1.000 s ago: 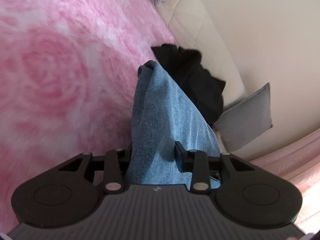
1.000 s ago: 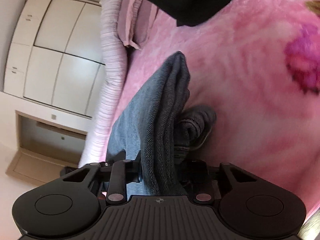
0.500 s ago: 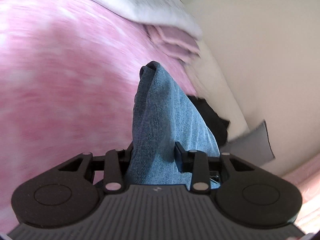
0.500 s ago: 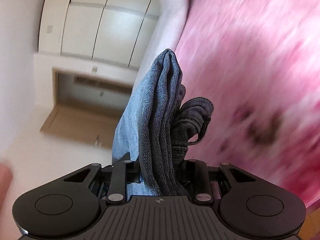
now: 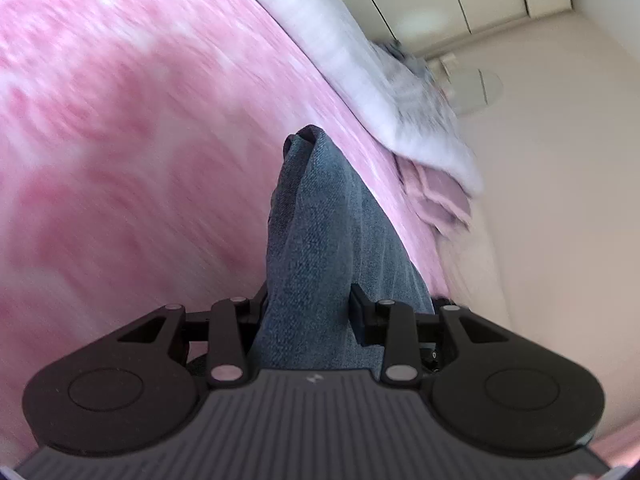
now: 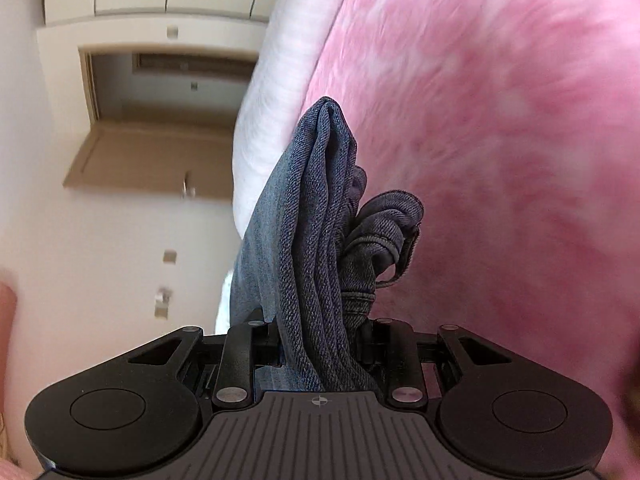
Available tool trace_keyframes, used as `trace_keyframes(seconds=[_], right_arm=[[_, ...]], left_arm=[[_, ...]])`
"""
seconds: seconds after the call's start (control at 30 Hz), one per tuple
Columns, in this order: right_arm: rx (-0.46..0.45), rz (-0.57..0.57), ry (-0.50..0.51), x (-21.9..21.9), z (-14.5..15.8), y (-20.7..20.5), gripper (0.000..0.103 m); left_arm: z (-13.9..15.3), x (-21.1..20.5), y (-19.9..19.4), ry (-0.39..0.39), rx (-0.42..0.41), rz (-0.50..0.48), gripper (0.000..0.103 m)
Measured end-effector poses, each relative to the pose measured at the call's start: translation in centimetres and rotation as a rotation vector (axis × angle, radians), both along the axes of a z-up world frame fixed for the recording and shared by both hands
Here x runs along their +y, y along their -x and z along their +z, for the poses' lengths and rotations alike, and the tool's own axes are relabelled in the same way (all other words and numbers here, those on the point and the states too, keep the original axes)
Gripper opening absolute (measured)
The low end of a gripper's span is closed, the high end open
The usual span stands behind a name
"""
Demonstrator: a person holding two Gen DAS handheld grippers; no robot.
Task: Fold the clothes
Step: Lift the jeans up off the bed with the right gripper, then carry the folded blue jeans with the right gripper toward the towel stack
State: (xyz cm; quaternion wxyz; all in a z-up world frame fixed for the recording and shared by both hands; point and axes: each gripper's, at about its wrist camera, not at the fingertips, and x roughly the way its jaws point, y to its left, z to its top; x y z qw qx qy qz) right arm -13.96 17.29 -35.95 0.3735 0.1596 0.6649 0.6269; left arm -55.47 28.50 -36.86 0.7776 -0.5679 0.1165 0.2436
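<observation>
Jeans held up over the pink bed

The left claw (image 5: 308, 304) and right claw (image 6: 320, 328) each pinch bunched folds of the jeans (image 5: 320, 240), which hang above the blanket (image 5: 120, 160).

Blue denim jeans (image 5: 320, 240), coarse twill weave; fluffy pink plush blanket (image 5: 120, 160); matt black plastic claw (image 6: 320, 320)

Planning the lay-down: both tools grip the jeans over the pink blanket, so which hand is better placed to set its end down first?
Right, probably: its tool clamps the bunched, thicker end of the jeans, and the pink blanket lies ahead.
</observation>
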Motion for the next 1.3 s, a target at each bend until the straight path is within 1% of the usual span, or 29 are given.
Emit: trace_keyframes(seconds=[0.1,0.17,0.23,0.3,0.4,0.5,0.6,0.67,0.77,0.83,0.93,1.03,1.13,1.2,1.3], right_arm=[[0.015,0.056,0.008,5.3,-1.4,1.7,0.028],[0.021,0.090,0.018,8.5,-1.5,3.2,0.028],[0.019,0.126,0.036,11.0,-1.0,4.7,0.028],[0.012,0.164,0.054,13.6,0.1,6.3,0.028],[0.012,0.205,0.079,16.2,2.3,9.4,0.028],[0.029,0.240,0.089,19.2,5.2,13.2,0.028],[0.049,0.275,0.089,22.1,8.3,18.1,0.028],[0.065,0.294,0.082,23.4,10.0,22.3,0.028],[0.091,0.315,0.066,25.5,12.3,29.0,0.028],[0.112,0.314,0.060,27.2,12.7,34.1,0.028],[0.141,0.315,0.059,30.5,12.9,41.0,0.028],[0.161,0.314,0.054,35.3,12.8,47.0,0.028],[0.156,0.291,0.048,38.9,13.1,51.0,0.028],[0.148,0.266,0.034,40.9,13.4,52.6,0.028],[0.140,0.230,0.014,43.7,13.7,54.8,0.028]], left_arm=[[-1.0,2.7,2.4,0.002,-0.010,0.062,0.031],[-1.1,4.3,4.6,0.027,-0.019,0.106,0.031],[-0.9,5.6,7.0,0.054,-0.026,0.145,0.031],[0.2,6.5,9.3,0.086,-0.030,0.183,0.031],[3.2,7.0,12.8,0.088,-0.018,0.232,0.031],[7.2,7.7,18.0,0.092,-0.006,0.288,0.031],[11.4,8.8,23.8,0.084,0.022,0.330,0.031],[14.2,10.4,28.1,0.073,0.043,0.351,0.031],[17.7,14.1,34.4,0.049,0.075,0.369,0.031],[19.8,16.9,38.7,0.040,0.105,0.374,0.031],[22.0,21.4,44.3,0.036,0.150,0.377,0.031],[23.1,26.3,48.2,0.027,0.166,0.359,0.031],[23.5,31.8,51.8,0.016,0.173,0.334,0.031],[23.9,34.3,53.2,-0.014,0.171,0.325,0.031],[23.9,37.3,53.8,-0.039,0.175,0.304,0.031]])
